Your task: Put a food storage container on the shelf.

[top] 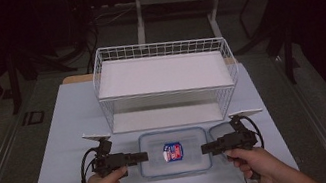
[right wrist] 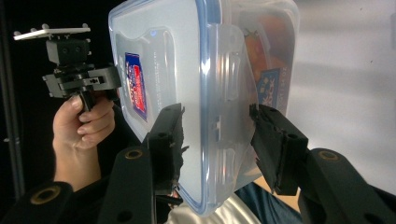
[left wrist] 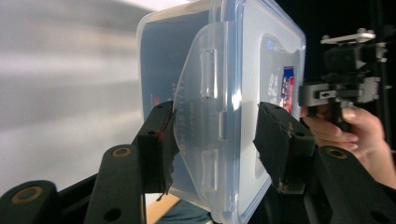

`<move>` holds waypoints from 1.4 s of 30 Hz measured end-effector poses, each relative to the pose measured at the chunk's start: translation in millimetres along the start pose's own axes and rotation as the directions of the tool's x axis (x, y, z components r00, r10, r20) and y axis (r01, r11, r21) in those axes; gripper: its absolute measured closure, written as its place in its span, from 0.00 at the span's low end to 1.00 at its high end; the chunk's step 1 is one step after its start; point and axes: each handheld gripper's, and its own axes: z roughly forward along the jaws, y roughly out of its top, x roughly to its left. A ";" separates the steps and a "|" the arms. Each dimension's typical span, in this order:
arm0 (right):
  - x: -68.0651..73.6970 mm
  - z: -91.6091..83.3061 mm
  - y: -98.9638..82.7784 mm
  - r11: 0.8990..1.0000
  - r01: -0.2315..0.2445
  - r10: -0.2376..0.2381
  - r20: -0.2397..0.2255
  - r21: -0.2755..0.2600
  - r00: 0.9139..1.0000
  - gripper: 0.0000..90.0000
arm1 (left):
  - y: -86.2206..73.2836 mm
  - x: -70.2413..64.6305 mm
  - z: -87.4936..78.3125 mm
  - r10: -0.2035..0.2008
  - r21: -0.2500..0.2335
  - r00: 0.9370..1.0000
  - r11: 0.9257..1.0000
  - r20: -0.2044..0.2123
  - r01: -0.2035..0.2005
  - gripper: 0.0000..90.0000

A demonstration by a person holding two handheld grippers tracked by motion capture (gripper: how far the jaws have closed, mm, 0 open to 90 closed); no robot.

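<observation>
Near the desk's front edge, the left gripper [top: 143, 157] and right gripper [top: 205, 148] each pinch an end of the lidded container [top: 176, 157]; the person should lift both evenly, keeping it level.

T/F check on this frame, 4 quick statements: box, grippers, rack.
1. Both grippers clamp the plastic box, left gripper and right gripper at opposite ends. True.
2. The box has no lid. False: a clear lid with side latches is on it.
3. The box sits on the top shelf of the wire rack. False: it is in front of the rack, between the grippers.
4. The lid bears a red and blue label. True.
</observation>
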 end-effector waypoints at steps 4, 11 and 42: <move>7.8 -11.2 6.5 1.000 0.014 -0.014 0.012 0.000 1.000 0.60 | 5.3 -9.9 1.0 0.001 -0.012 1.000 1.000 0.005 -0.001 0.55; 35.5 -36.7 17.4 1.000 0.029 -0.029 0.030 -0.005 0.999 0.60 | 21.6 -38.6 -8.9 0.020 -0.010 1.000 1.000 0.020 -0.020 0.55; 120.2 -110.2 81.9 0.994 0.059 -0.060 -0.008 -0.097 0.998 0.61 | 102.5 -133.3 -51.2 0.087 -0.080 0.996 0.993 0.014 -0.085 0.55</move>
